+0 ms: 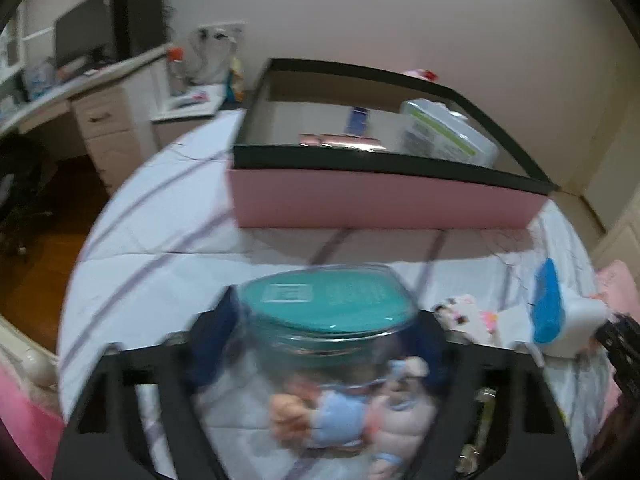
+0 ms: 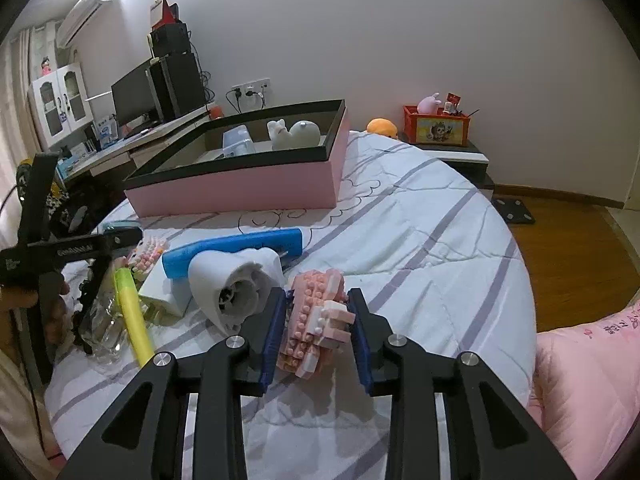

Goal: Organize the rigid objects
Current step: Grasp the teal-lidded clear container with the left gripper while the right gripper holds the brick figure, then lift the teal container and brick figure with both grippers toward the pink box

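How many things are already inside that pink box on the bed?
4 show. In the pink box: a white plush at the far end, a clear plastic container beside it, a flat pink packet and a small blue item. The near wall may hide more.

From the left wrist we look down along our fingers, close over the striped white bedspread (image 1: 160, 264), facing the pink cardboard box with a black rim (image 1: 384, 200) and the wall. From the right wrist we face the same box (image 2: 240, 192) from farther right. Both views share box, bedspread and desk corner.
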Demonstrator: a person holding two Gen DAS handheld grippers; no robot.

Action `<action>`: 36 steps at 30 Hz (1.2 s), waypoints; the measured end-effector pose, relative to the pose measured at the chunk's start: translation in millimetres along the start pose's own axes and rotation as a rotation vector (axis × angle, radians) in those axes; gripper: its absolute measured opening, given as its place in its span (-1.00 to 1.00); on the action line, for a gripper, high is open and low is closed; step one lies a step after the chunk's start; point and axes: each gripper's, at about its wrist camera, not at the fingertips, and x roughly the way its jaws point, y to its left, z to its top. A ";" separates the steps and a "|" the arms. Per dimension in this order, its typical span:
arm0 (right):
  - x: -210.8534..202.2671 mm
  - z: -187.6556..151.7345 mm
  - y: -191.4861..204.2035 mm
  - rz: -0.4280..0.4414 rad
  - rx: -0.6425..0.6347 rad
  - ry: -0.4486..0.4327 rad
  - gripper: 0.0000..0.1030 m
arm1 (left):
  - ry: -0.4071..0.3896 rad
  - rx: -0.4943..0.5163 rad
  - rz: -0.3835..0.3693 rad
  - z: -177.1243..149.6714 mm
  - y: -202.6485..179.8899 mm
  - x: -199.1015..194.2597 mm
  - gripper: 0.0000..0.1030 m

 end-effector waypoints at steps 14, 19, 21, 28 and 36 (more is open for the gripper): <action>-5.1 7.2 7.8 -0.021 -0.041 -0.012 -0.43 | -0.144 0.082 0.122 -8.4 -19.4 -45.5 0.40; -16.2 9.8 23.7 -0.169 -0.156 -0.047 -0.45 | -0.186 0.071 0.120 -10.6 -16.6 -68.1 0.40; -11.7 8.7 25.7 -0.173 -0.182 -0.013 -0.46 | -0.190 0.068 0.125 -13.1 -16.3 -74.0 0.40; 4.8 -6.6 20.9 -0.137 -0.123 0.070 -0.45 | -0.176 0.063 0.106 -21.8 -14.6 -77.7 0.40; -3.2 -8.6 7.4 -0.062 -0.036 -0.003 -0.54 | -0.207 0.045 0.086 -22.2 -13.5 -91.2 0.40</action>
